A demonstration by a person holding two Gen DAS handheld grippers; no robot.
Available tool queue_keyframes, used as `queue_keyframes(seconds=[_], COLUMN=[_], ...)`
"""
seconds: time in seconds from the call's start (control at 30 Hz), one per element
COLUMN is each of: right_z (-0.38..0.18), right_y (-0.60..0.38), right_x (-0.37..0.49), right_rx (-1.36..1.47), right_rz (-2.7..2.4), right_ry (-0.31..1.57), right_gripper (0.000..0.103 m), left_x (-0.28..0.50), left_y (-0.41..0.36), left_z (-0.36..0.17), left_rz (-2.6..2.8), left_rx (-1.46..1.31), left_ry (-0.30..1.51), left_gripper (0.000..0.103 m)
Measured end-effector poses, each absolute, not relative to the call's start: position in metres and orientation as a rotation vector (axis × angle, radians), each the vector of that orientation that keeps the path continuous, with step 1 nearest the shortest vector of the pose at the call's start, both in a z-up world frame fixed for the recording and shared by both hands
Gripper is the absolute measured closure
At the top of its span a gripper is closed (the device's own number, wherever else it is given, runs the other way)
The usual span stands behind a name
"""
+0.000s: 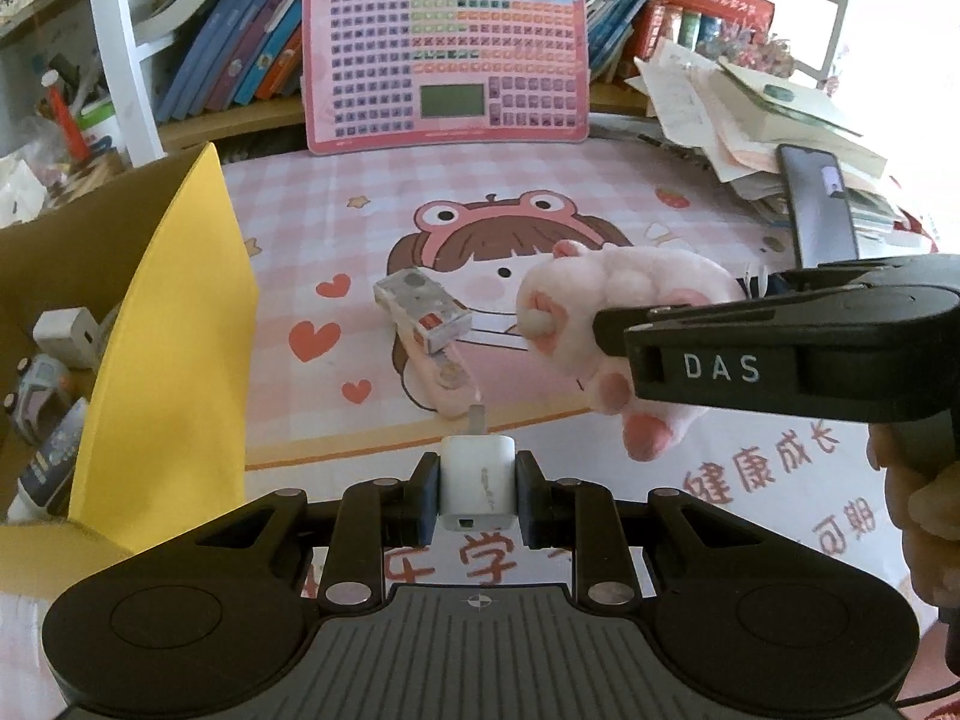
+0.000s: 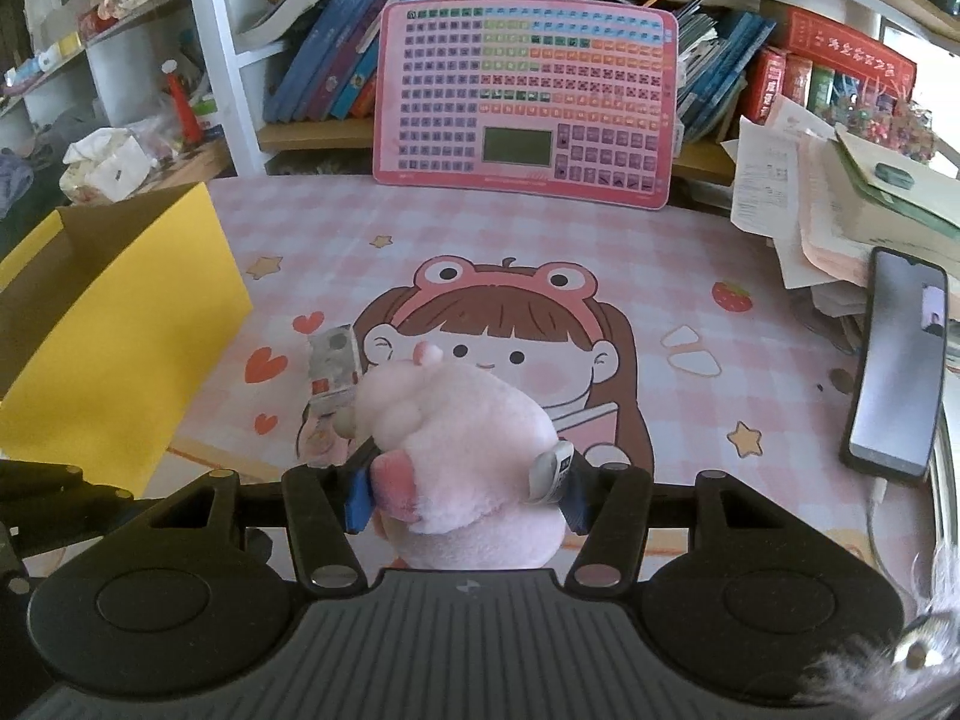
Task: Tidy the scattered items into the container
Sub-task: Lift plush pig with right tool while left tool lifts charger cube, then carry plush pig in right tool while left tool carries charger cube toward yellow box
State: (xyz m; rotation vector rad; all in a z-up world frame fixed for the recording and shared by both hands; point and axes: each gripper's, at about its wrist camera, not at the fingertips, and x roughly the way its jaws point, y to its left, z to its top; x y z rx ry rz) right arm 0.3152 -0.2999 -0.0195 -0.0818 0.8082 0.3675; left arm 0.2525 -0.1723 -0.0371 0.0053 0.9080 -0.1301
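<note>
The left tongs clamp a white charger plug at lower centre, while the right tongs squeeze a pink plush toy above the surface.

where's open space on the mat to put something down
Bare mat lies between the pink keyboard board and the cartoon print, and between that print and the phone. It is crowded by the small box beside the yellow cardboard box, and at the paper pile.
</note>
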Motion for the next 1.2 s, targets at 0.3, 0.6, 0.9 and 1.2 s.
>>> queue_keyframes(seconds=[0.3,0.6,0.9,1.2], right_z=[-0.017,-0.01,-0.006,-0.004], right_y=[-0.304,-0.3,-0.277,-0.244], right_x=[0.28,0.243,0.2,0.158], right_rx=[-0.078,-0.024,0.01,-0.016], right_rz=[0.344,0.315,0.306,0.296], right_ry=[0.819,0.839,0.863,0.875], right_gripper=[0.048,0.048,0.048,0.048], left_x=[0.228,0.197,0.163,0.126], left_y=[-0.166,-0.144,-0.107,-0.067], left_z=[-0.029,-0.019,-0.013,-0.009], left_rz=[-0.178,-0.228,-0.244,-0.244], left_rx=[-0.006,-0.044,-0.07,-0.11], left_ry=[0.888,0.882,0.875,0.866], left_gripper=[0.079,0.079,0.079,0.079])
